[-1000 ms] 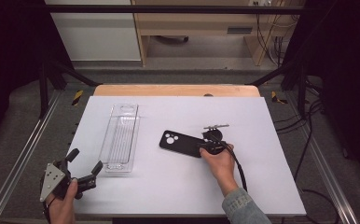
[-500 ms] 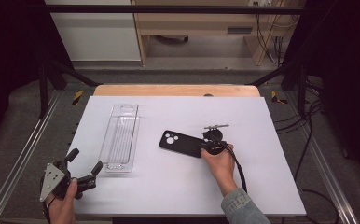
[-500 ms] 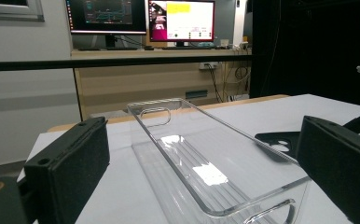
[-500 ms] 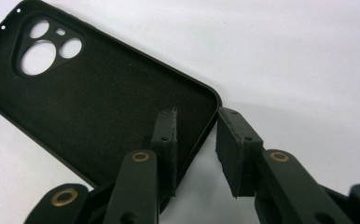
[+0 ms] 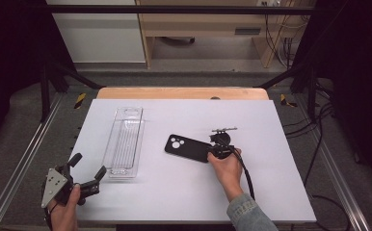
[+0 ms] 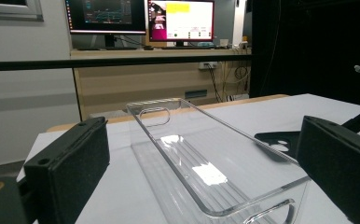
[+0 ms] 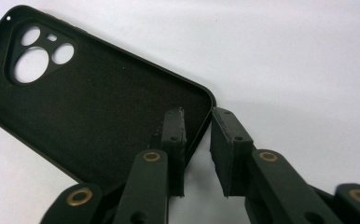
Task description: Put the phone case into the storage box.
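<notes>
Straddling phone case point(image 7: 89, 107) rim, right tongs point(image 7: 197, 140) closing, small gap left; left tongs point(image 5: 85, 169) wide beside clear tray point(image 5: 125, 142)

I can't tell whether the right gripper's point(image 7: 197, 154) pads press the phone case point(image 7: 94, 107) rim. Case's lower corner cut off at frame bottom. Monitor point(image 6: 180, 21) text too small to read.

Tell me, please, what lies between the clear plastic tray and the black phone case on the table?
Nothing: in the high view, only bare white tabletop separates the clear plastic tray from the black phone case.
</notes>
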